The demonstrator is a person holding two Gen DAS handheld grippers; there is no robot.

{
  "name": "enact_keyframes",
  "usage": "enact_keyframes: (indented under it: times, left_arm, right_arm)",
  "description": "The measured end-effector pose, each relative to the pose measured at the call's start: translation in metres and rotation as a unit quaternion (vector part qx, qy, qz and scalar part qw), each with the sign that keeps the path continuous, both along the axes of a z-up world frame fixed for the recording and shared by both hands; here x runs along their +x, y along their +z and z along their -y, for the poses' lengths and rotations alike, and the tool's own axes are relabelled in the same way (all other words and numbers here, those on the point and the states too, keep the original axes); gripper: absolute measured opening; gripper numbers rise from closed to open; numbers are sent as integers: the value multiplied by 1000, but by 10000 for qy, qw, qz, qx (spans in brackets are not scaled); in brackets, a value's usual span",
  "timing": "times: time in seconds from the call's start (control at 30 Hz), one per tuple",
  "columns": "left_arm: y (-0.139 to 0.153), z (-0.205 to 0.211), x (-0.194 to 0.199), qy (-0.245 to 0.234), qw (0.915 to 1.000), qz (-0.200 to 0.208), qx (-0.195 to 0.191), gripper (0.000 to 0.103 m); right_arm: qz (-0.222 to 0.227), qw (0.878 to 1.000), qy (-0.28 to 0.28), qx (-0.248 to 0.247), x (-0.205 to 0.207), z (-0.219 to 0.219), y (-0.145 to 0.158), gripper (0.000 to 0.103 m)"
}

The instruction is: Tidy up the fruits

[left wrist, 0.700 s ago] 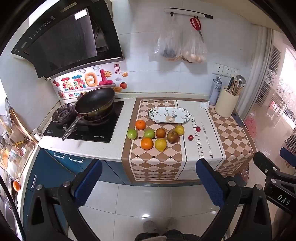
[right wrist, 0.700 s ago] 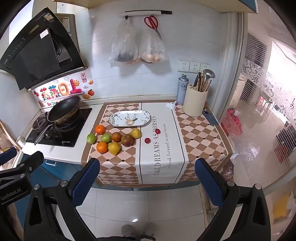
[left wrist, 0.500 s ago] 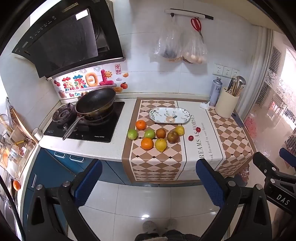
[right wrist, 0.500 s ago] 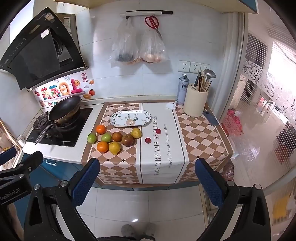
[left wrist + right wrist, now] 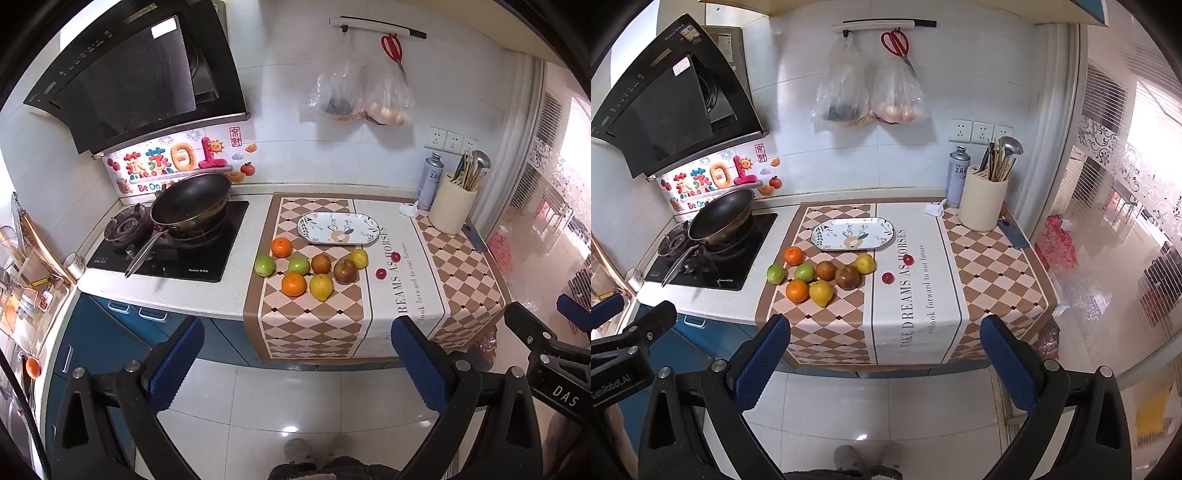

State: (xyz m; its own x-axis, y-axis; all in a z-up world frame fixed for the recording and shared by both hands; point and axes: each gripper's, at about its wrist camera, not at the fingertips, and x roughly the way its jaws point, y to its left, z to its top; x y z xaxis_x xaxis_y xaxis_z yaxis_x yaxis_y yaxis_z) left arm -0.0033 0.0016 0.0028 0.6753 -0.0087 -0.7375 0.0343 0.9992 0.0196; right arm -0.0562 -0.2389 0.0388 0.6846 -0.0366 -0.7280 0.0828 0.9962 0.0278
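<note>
Both grippers spread wide over the floor, fruit all sitting loose on the counter cloth

Going left to right: a black wok point(image 5: 190, 205) sits on the stove point(image 5: 173, 251), then the checkered cloth point(image 5: 314, 321) starts. On it there's a green fruit point(image 5: 264, 265) at the left end of the bunch, two oranges point(image 5: 294, 284), another green one point(image 5: 299, 265), a yellow lemon point(image 5: 321, 287), two brownish fruits point(image 5: 345, 271) and a second yellow one point(image 5: 358, 258), all close together just in front of the oval patterned plate point(image 5: 340, 229), which has nothing on it. Two small red fruits point(image 5: 887, 278) lie a bit apart to the right, on the white strip. Further right is a cream utensil holder point(image 5: 983, 204). The left gripper point(image 5: 291, 360) and the right gripper point(image 5: 882, 356) both have their jaws fully apart with nothing between them, well back from the counter, angled down.
</note>
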Motion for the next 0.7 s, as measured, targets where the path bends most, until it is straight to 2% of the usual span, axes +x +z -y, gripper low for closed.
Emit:
enact_keyframes:
  times: [0.7]
  left_arm:
    - [-1, 1, 2, 20, 10000, 9, 0, 103]
  right_arm:
    - [-21, 10000, 10, 6, 0, -2, -4, 103]
